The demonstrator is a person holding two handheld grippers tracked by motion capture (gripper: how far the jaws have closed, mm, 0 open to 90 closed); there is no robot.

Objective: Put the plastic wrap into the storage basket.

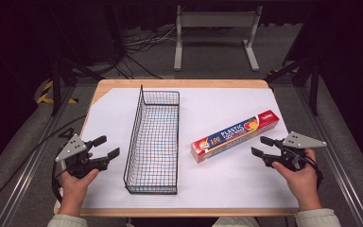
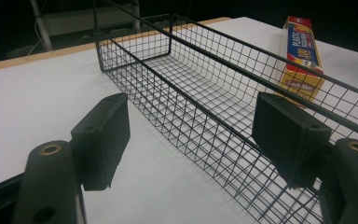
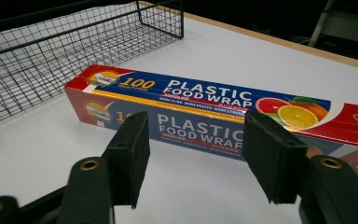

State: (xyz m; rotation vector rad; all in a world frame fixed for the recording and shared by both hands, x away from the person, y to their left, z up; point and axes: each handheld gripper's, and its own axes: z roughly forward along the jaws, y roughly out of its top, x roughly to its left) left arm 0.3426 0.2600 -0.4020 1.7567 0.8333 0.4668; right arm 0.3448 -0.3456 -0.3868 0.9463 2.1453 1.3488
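Down at the near right of the counter (image 1: pixel 113 101), the right hand (image 1: pixel 301 176) rests with its wrist low and holds the right gripper (image 1: pixel 261 146) roughly level, aimed left toward the plastic food wrap box (image 1: pixel 235 135). Its jaws stand apart with nothing between them, released, just short of the box's near long side. That box lies flat and slanted, right of the wire basket (image 1: pixel 153 142), with one end near the basket and the other farther right. At the near left, the left hand (image 1: pixel 75 182) holds the left gripper (image 1: pixel 106 147) pointing right at the basket's left wall, jaws likewise spread and grasping nothing.
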